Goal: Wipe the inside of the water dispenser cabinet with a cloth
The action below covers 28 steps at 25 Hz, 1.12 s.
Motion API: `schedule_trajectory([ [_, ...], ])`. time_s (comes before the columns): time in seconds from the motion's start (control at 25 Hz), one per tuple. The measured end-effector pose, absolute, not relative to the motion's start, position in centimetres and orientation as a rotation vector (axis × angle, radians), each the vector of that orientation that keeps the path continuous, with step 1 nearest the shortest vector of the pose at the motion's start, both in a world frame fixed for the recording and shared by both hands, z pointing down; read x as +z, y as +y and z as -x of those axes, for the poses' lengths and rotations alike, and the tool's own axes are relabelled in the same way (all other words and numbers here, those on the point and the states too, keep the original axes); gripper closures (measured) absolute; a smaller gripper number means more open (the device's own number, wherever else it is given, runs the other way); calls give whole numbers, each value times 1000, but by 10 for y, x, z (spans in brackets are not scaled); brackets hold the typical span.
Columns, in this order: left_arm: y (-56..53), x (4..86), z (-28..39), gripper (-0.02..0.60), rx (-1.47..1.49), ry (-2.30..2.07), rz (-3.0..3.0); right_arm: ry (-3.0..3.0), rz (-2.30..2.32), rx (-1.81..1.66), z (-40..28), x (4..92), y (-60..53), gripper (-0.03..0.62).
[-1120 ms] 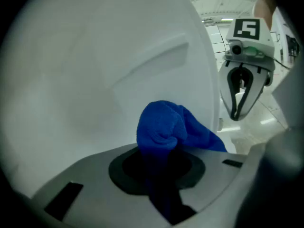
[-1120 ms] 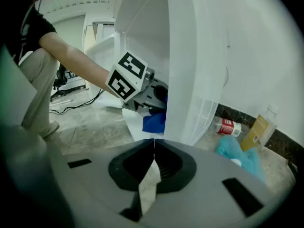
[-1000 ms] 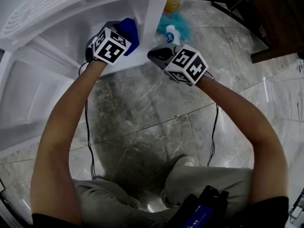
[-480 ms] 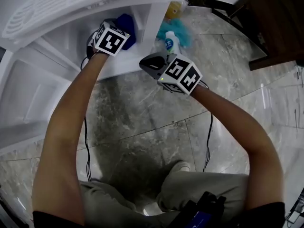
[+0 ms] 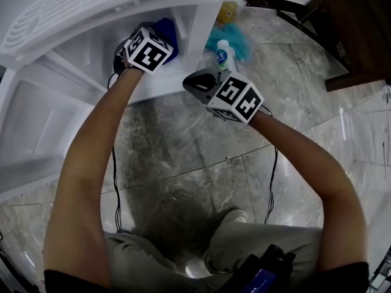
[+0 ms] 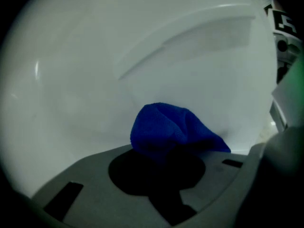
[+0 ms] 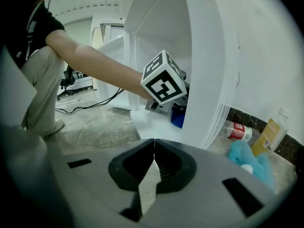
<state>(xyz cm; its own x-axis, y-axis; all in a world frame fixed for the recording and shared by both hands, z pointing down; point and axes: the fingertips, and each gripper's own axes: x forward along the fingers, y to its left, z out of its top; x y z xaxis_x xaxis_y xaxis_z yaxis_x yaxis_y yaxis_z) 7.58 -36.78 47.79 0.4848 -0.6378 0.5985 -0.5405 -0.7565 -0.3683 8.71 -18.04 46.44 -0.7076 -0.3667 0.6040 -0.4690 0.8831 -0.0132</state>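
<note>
A blue cloth (image 5: pixel 167 28) is bunched in my left gripper (image 5: pixel 159 37), which reaches into the white water dispenser cabinet (image 5: pixel 91 47). In the left gripper view the cloth (image 6: pixel 171 129) sticks out from between the shut jaws and lies against the cabinet's white inner wall (image 6: pixel 95 80). The cloth hides the jaw tips. My right gripper (image 5: pixel 187 79) hovers outside the cabinet's front right corner. Its jaws (image 7: pixel 154 142) are shut with nothing between them. From there I see the left gripper's marker cube (image 7: pixel 164 77) and the cloth (image 7: pixel 177 118) in the cabinet opening.
On the marble floor right of the cabinet lie a teal cloth (image 5: pixel 237 41), a white bottle (image 5: pixel 223 55), a yellow bottle (image 5: pixel 227 10) and a red-labelled bottle (image 7: pixel 237 131). The cabinet's open door (image 5: pixel 36 133) lies at the left. Cables (image 5: pixel 114 182) trail over the floor.
My left gripper has slid the blue cloth a little deeper along the cabinet's inside. The right gripper has stayed almost where it was, still shut.
</note>
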Motion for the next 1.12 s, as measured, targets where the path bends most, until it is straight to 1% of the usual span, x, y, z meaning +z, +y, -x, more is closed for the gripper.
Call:
schedule_trajectory([
  [0.24, -371, 477, -71, 509, -1119, 1093, 2618, -2400, -601, 211, -96, 471, -179, 595],
  [0.52, -341, 478, -74, 509, -1117, 966, 2678, -2402, -579, 192, -84, 471, -184, 595],
  [0.68, -353, 479, -76, 509, -1112, 989, 2660, -2405, -549, 207, -76, 475, -177, 595],
  [0.92, -373, 482, -72, 509, -1131, 1085, 2687, -2375, -524, 223, -83, 483, -165, 595],
  [1.04, -370, 465, -69, 509, -1043, 1162, 2797, -2363, -539, 211, -86, 480, -167, 595],
  [1.12, -367, 440, -68, 509, -892, 1204, 2907, -2362, -549, 189, -84, 475, -170, 595],
])
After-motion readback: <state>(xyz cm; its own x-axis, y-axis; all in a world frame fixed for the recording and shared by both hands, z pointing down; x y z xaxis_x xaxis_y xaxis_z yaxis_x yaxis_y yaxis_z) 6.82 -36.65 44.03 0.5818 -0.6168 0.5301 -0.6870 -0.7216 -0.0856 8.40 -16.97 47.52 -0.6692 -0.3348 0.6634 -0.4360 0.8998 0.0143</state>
